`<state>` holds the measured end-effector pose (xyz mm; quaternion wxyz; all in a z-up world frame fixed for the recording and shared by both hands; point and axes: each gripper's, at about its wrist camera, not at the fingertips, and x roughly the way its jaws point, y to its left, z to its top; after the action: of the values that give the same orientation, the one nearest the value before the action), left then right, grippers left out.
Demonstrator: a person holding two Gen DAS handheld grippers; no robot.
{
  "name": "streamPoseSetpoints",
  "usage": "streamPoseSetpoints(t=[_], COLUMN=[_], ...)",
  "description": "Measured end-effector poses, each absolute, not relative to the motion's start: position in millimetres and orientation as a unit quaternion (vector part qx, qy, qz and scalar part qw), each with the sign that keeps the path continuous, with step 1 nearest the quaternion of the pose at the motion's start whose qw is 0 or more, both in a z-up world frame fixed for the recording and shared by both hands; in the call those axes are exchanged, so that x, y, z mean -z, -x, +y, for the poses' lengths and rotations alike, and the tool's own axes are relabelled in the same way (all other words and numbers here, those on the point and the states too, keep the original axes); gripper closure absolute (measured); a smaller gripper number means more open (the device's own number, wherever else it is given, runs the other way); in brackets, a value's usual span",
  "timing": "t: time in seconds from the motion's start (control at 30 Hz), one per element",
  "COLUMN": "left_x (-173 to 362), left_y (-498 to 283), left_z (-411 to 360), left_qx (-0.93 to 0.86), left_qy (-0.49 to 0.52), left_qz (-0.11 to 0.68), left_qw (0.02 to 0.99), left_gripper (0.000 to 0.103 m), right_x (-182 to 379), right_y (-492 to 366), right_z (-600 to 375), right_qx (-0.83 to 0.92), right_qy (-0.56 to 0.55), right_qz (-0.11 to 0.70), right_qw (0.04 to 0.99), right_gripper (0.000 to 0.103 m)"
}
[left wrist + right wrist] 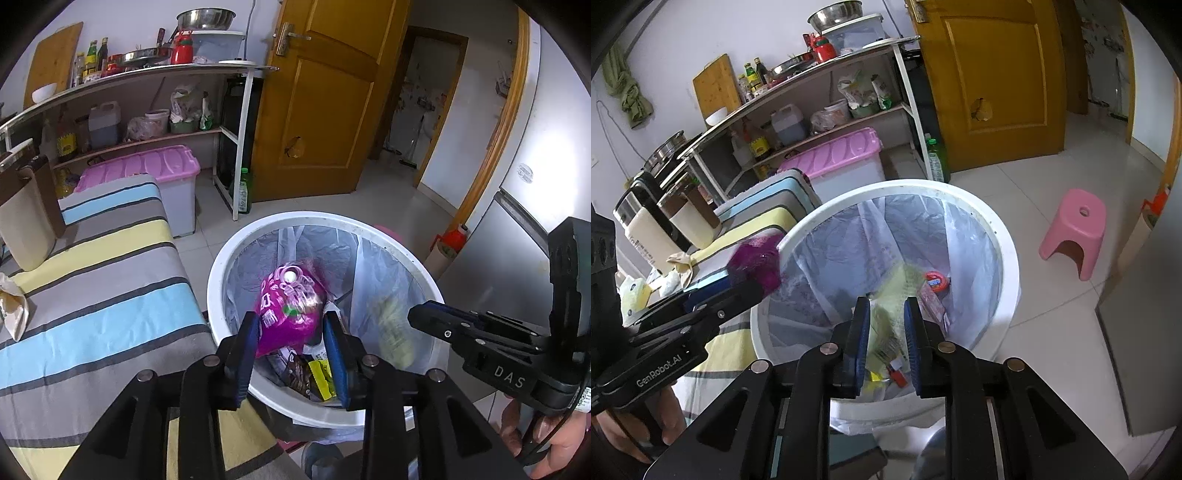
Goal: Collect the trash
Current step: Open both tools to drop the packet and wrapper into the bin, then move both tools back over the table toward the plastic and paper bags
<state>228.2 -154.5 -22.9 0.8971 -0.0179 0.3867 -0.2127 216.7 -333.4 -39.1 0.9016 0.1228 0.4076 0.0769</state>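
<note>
A white round trash bin (pixel 226 266) (pixel 1007 258) with a clear liner stands right below both grippers. A magenta snack bag (pixel 291 310) (pixel 757 264), blurred, is between the fingers of my left gripper (pixel 290 332) over the bin mouth; the pads stand apart and do not press it. Between the fingers of my right gripper (pixel 886 332) a pale yellow-green wrapper (pixel 886 295) (pixel 395 332) shows blurred and loose inside the bin. Both grippers are open. Several wrappers and a red lid (pixel 937 281) lie at the bottom.
A striped cover (pixel 110 280) lies left of the bin, with crumpled paper (pixel 13 306) and two flasks (pixel 665 221) on it. Behind are a pink-lidded storage box (pixel 147 166), a shelf rack, a green bottle (pixel 936 158) and a wooden door. A pink stool (pixel 1075 229) and a grey fridge (pixel 517 251) stand to the right.
</note>
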Motion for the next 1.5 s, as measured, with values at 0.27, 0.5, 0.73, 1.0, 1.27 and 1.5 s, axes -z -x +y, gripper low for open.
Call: streamPoseSetpoints(t=[0.27, 0.5, 0.73, 1.0, 1.27, 1.5], left_x=[21.2, 10.0, -1.1, -13.2, -19.1, -21.0], left_y=[-223.6, -212.7, -194.5, -170.9, -148.0, -133.0], left_z=[-149.2, -137.2, -118.6, -95.8, -75.6, -52.8], left_qx=[0.215, 0.218, 0.205, 0.192, 0.173, 0.153], left_qy=[0.028, 0.044, 0.051, 0.054, 0.052, 0.055], left_qz=[0.383, 0.375, 0.365, 0.349, 0.339, 0.335], left_qw=[0.898, 0.9, 0.907, 0.916, 0.923, 0.928], left_gripper=[0.062, 0.062, 0.062, 0.062, 0.062, 0.062], right_x=[38.7, 27.4, 11.1, -3.8, -12.5, -14.5], right_y=[-214.1, -201.6, -186.6, -170.4, -158.2, -150.4], right_z=[-335.4, -327.0, -313.0, -291.1, -270.4, -252.2], right_qx=[-0.077, -0.086, -0.103, -0.126, -0.149, -0.17], right_qy=[-0.126, -0.116, -0.106, -0.092, -0.079, -0.072], right_qz=[0.407, 0.396, 0.381, 0.369, 0.364, 0.363], right_qw=[0.902, 0.907, 0.913, 0.916, 0.916, 0.913], right_gripper=[0.066, 0.066, 0.066, 0.066, 0.066, 0.066])
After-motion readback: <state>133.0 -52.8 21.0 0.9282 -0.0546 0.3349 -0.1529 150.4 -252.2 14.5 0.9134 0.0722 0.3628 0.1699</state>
